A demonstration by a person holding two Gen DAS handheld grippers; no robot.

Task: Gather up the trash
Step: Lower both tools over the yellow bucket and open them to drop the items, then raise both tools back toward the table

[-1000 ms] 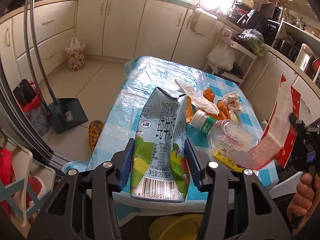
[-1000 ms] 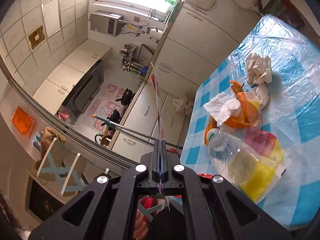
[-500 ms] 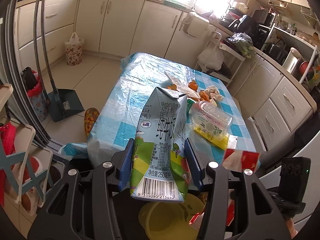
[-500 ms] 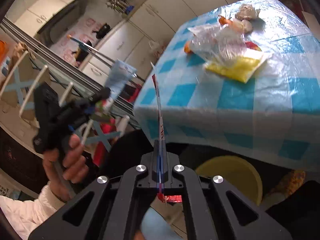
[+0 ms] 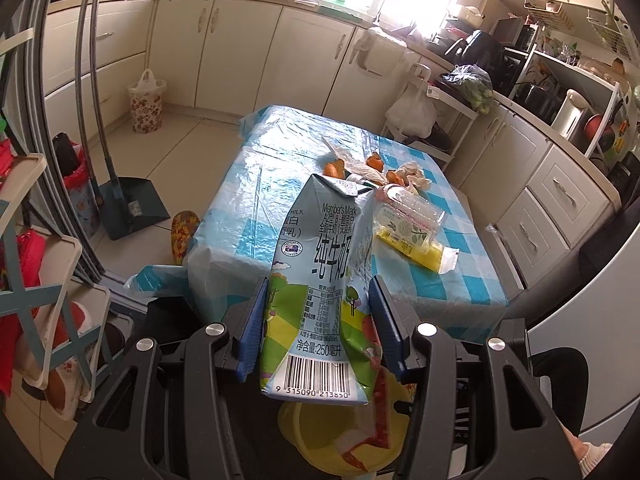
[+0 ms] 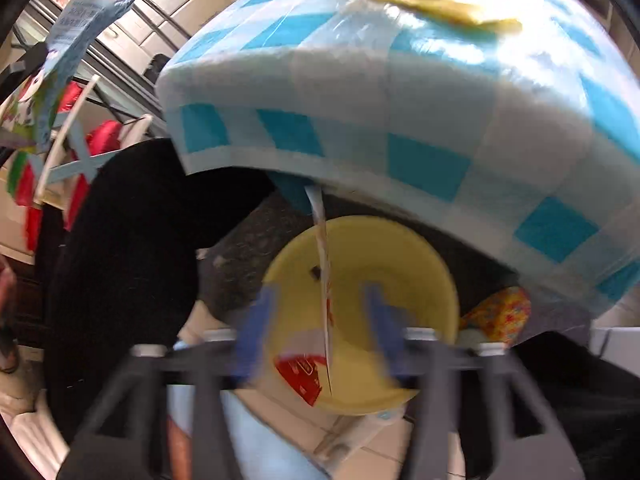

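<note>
Two pieces of trash are on the way to the yellow bin point(image 6: 360, 312) under the near edge of the table point(image 6: 400, 92). One, a red and white wrapper point(image 6: 316, 340), flat and thin, hangs over the bin between the jaws of the right gripper point(image 6: 320, 336), which are opening to let it drop. The other, a light blue milk carton point(image 5: 320, 280), is clamped at its sides by the left gripper point(image 5: 318, 324) above the bin, probably next. A bottle point(image 5: 408, 216) and peels point(image 5: 334, 168) lie on the far table.
</note>
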